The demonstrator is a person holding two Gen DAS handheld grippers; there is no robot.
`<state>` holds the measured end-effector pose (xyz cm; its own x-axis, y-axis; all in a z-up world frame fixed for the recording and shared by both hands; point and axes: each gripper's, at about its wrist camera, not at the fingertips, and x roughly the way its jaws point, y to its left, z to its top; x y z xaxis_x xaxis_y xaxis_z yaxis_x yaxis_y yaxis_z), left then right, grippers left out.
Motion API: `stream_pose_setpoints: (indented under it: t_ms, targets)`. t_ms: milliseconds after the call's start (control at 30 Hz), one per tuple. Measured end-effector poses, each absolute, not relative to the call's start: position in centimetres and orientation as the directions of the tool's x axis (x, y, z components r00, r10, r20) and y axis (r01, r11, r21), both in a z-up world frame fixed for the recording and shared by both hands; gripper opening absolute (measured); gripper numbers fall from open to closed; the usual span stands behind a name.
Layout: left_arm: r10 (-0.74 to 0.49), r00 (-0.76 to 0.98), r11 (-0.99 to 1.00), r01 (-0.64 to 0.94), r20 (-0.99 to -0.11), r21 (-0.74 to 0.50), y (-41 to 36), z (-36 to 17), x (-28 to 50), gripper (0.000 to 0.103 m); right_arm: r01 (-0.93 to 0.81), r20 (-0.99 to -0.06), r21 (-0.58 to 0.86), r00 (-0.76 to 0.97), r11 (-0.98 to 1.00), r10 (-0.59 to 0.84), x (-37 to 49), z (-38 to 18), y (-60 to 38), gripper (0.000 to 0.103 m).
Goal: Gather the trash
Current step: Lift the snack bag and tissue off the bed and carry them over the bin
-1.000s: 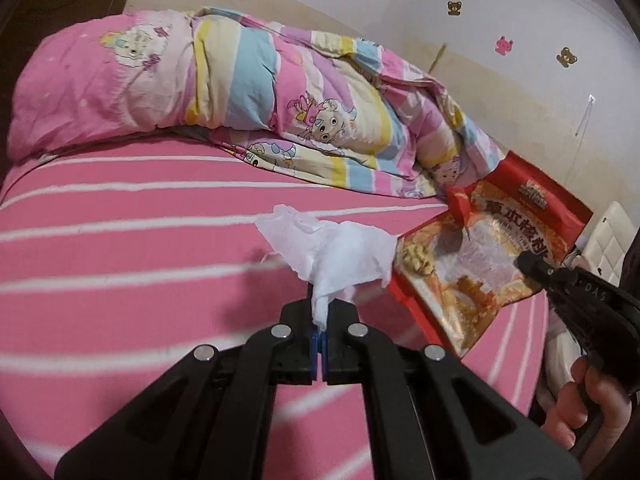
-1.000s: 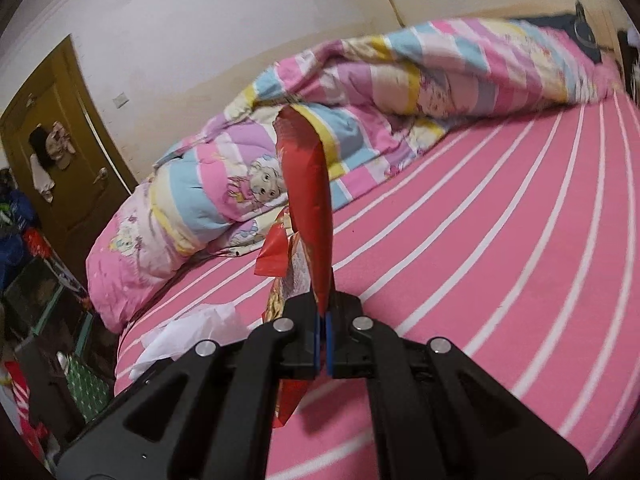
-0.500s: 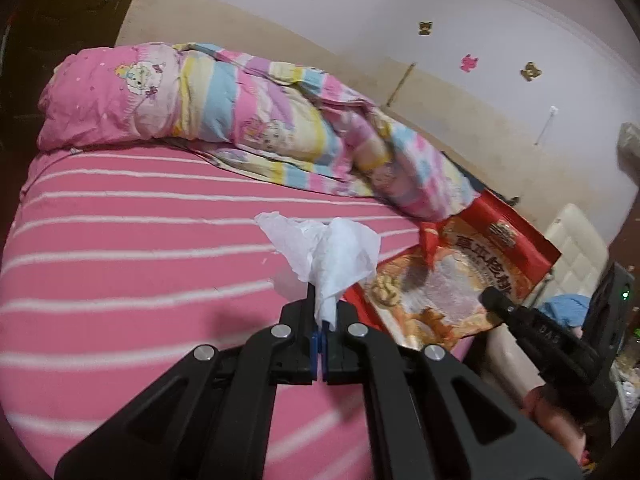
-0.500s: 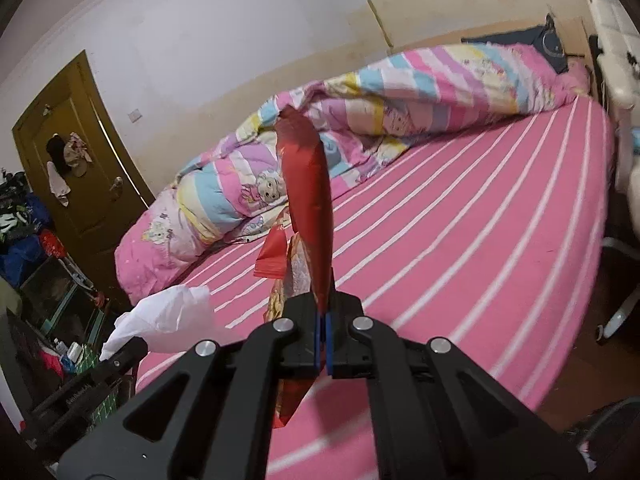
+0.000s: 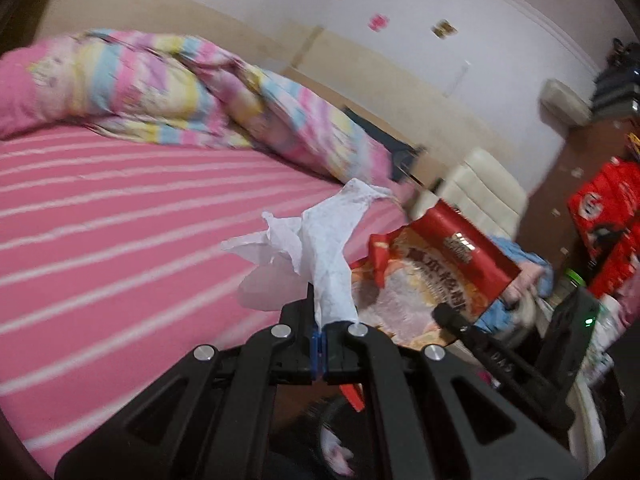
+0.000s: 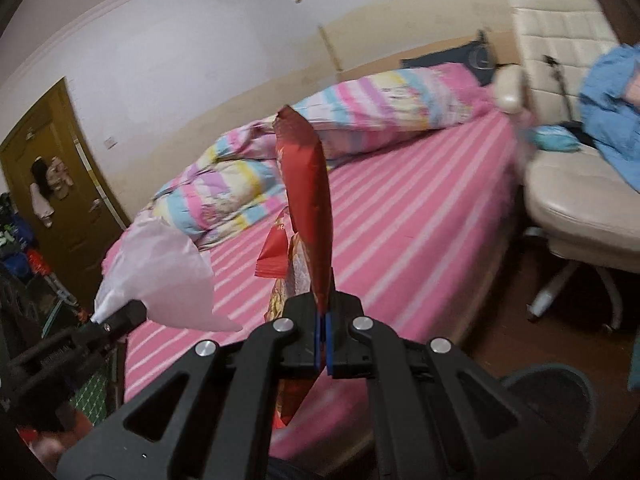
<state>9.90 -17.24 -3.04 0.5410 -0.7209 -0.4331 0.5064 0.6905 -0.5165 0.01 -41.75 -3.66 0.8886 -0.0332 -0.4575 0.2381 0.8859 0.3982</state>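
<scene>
One tissue [image 5: 328, 248], one snack bag [image 6: 308, 200], seemingly both pinched

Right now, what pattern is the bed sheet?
Pink with thin white stripes; the bed sheet shows best in the left wrist view.

Dim, warm indoor light; motion blur throughout, fisheye bending and dark vignetted corners.

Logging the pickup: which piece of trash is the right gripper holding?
The red snack bag, clamped upright in the right gripper. The other piece, the white tissue, is in the left gripper.
</scene>
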Motion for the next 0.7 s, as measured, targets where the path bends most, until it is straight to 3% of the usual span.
stream_pose_setpoints:
  t_ms: [333,700]
  targets:
    - [-0.832,0.233,0.522,0.636,-0.503,-0.569,-29.2,-6.8,5.7,0.000,0.438,-0.521,0.348,0.826,0.829,-0.218,-9.6,-6.6,-49.7,0.002]
    - [-0.774,-0.073,0.449,0.636,-0.629,-0.627,-40.8,-16.9,2.4,0.000,0.594,-0.660,0.215,0.673,0.775,-0.333,-15.0,-15.2,-54.2,0.002]
